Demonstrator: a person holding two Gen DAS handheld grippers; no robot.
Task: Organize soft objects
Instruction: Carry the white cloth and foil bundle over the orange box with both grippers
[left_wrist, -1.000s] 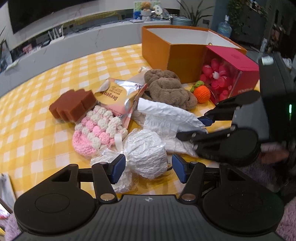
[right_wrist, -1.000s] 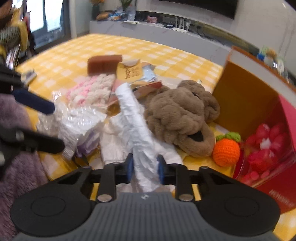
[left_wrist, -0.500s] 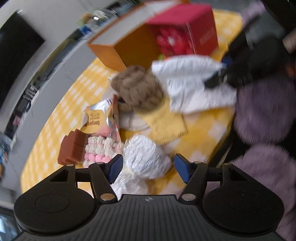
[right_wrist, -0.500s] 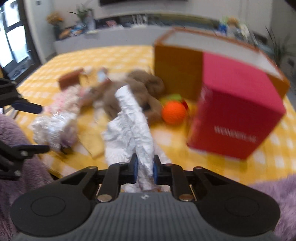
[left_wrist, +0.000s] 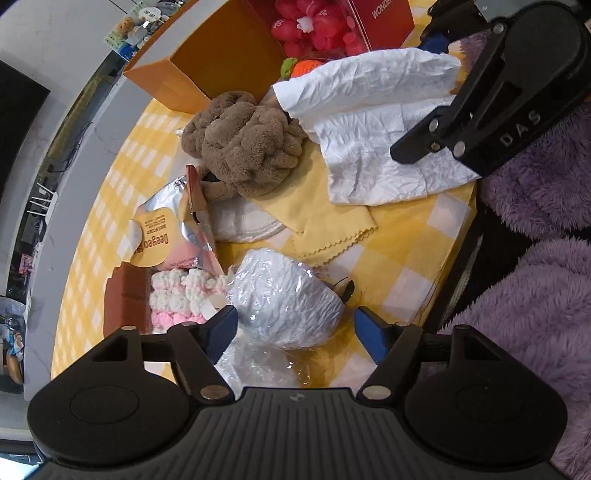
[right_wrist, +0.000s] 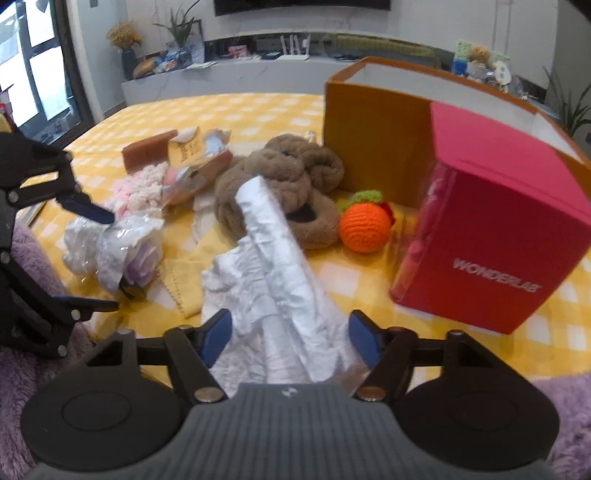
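Note:
My left gripper (left_wrist: 293, 330) is open around a plastic-wrapped white bundle (left_wrist: 284, 299) at the table's near edge, not pinching it. My right gripper (right_wrist: 290, 334) is open, with a crumpled white cloth (right_wrist: 280, 269) lying loose between its fingers; the cloth also shows in the left wrist view (left_wrist: 373, 122). A brown plush toy (right_wrist: 291, 188), a crocheted orange (right_wrist: 364, 227), a pink-and-white knit piece (left_wrist: 181, 295) and a yellow cloth (left_wrist: 314, 218) lie on the yellow checked table (right_wrist: 229, 114).
An open orange box (right_wrist: 373, 122) stands at the back, with a red box (right_wrist: 491, 225) holding red soft pieces (left_wrist: 314, 27) beside it. A brown sponge (left_wrist: 125, 299) and a foil snack packet (left_wrist: 162, 232) lie left. Purple fleece (left_wrist: 535, 266) borders the table's near edge.
My right gripper has opened and let go of the white cloth after carrying it toward the near edge. My left gripper has tilted and swung but stays open around the wrapped bundle.

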